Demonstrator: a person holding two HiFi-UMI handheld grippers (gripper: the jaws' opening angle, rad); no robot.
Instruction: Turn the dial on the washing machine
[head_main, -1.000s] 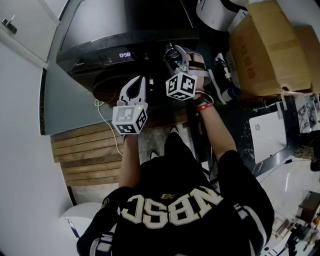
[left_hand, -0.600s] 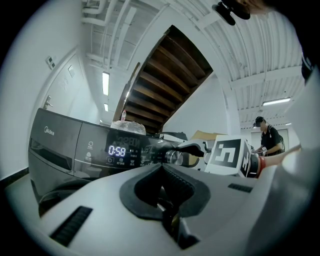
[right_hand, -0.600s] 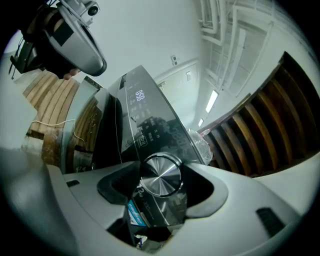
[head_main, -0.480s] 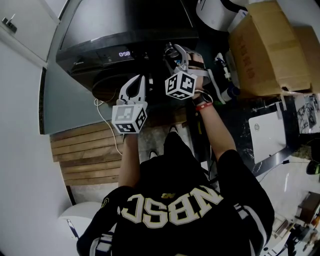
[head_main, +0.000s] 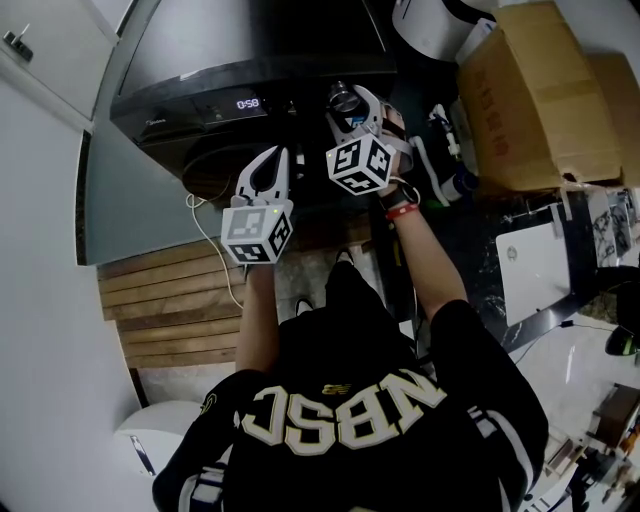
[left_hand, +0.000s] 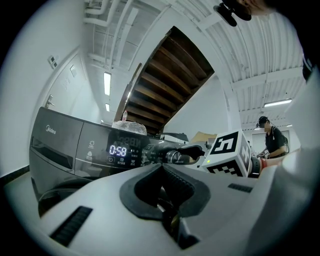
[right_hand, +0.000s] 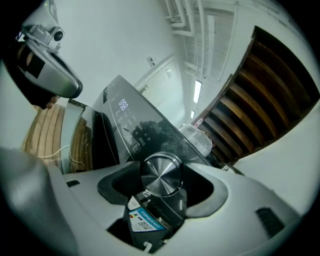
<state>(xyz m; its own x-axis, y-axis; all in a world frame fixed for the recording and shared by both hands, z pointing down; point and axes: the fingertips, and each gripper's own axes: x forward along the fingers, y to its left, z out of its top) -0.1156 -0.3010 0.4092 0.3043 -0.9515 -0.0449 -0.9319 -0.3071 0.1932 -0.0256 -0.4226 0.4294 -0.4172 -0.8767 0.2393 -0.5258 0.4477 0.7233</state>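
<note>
Only the right gripper view shows the grip: the right tongs (head_main: 347, 103) pinch the round silver dial (right_hand: 161, 174), with a printed label (right_hand: 142, 220) just below it. The dial sits on the washing machine (head_main: 250, 60) front panel, toward its right edge, right of the lit display (left_hand: 118, 150) reading 0:58. The left gripper view shows the left tongs (left_hand: 164, 195) pressed together on nothing, held off the panel. The head view alone shows a cardboard box (head_main: 540, 90) right of the machine, flaps down, contents unseen.
</note>
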